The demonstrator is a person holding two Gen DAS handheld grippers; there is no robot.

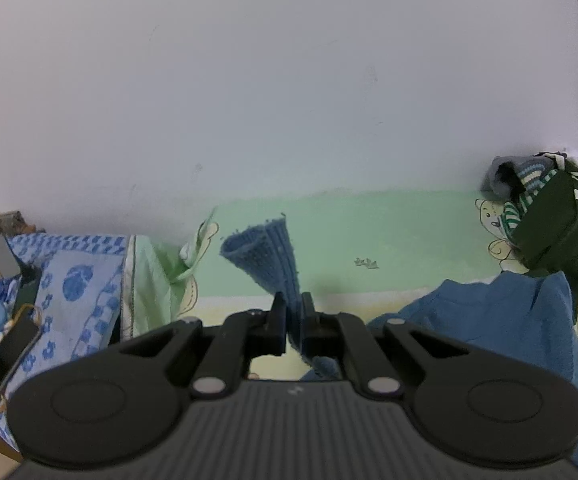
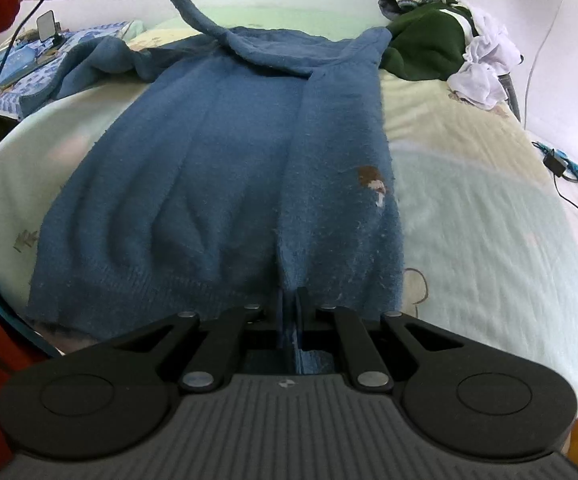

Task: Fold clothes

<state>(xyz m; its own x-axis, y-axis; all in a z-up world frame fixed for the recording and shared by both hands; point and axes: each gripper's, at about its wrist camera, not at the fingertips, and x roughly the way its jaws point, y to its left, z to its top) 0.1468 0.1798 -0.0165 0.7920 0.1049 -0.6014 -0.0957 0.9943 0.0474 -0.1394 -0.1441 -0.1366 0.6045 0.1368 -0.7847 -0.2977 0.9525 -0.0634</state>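
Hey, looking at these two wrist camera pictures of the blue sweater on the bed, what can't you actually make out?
- Blue sweater: hem's near edge, right wrist view, hidden behind right gripper.
- Sleeve cuff: the part inside the left gripper, left wrist view, covered by the fingers.
- Clothes pile: how many garments, too tangled.
- Clutter on the blue patterned cloth: cut off by left edge, blurred.

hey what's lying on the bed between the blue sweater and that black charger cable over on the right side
Nothing: in the right wrist view, only bare pale sheet lies between the blue sweater and the black cable.
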